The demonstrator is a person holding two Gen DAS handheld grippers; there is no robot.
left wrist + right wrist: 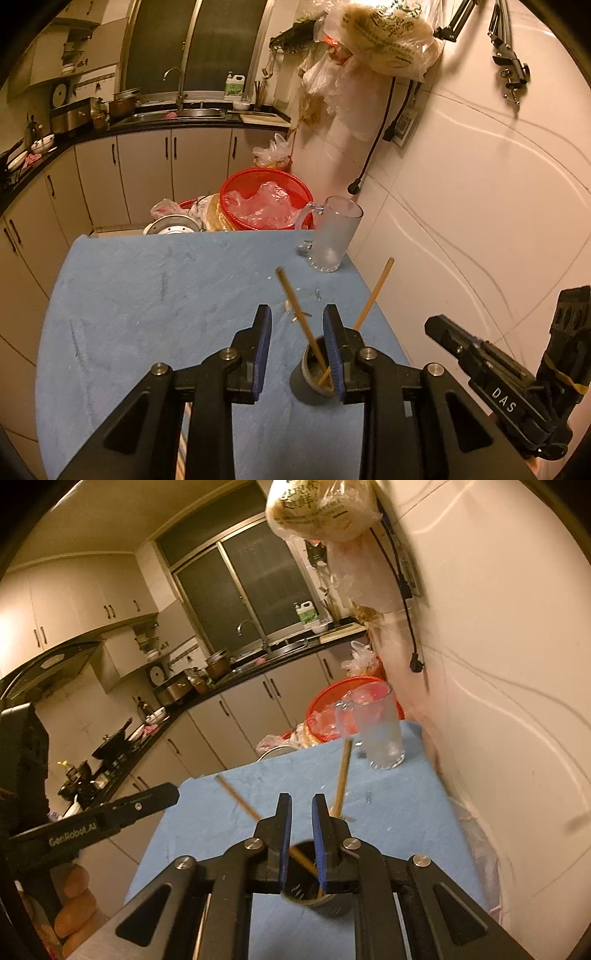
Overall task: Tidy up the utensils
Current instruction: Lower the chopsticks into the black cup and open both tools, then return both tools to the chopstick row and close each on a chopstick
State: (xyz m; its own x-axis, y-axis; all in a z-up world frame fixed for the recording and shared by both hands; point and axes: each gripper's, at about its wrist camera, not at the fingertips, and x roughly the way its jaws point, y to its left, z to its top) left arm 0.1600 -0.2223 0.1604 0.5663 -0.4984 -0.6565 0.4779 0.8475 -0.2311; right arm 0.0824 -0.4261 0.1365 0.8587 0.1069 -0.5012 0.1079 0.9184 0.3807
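Looks mostly done: both chopsticks (295,312) already standing in the small dark cup (314,373) near the table's (147,295) right edge, leaning apart, one left and one right. Left gripper (297,349) hovering just above and beside the cup, fingers spread wide, holding nothing. Right gripper (301,834) right over the cup's mouth, fingers parted a little, gripping nothing as far as visible, a chopstick passing below the gap. Nothing else loose on the blue cloth apart from a few crumbs. Frosted glass mug (334,236) empty at the far right corner, maybe another holder, can't tell. Beyond the far edge, a red basket (266,199) with plastic bags; further back, cabinets and a sink under a dark window.
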